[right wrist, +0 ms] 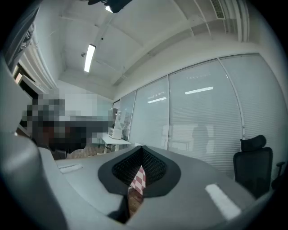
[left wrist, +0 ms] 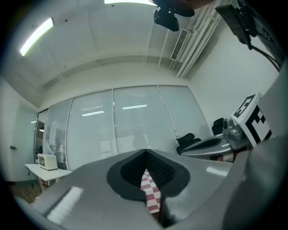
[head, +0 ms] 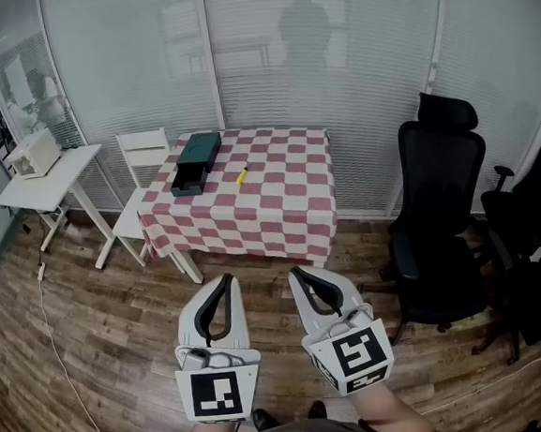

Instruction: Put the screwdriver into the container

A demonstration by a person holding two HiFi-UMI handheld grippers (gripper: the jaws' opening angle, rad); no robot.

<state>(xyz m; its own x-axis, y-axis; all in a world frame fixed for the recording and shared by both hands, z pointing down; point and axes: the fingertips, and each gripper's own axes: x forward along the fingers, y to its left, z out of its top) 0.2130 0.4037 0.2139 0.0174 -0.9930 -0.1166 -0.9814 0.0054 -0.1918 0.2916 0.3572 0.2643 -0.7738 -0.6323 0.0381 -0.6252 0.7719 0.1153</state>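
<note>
Your left gripper (head: 227,280) and right gripper (head: 294,274), smooth grey moulded shells with ribbed black pads, were held low over the wood-plank floor (head: 103,347). Each had its jaws pressed together at the tips, with nothing between them. The screwdriver (head: 241,176), slim and yellow, lay on the red-and-white checked cloth of the table (head: 280,214), well apart from both grippers. The container (head: 194,161), dark green and boxy, stood near the screwdriver's left, not touching it.
</note>
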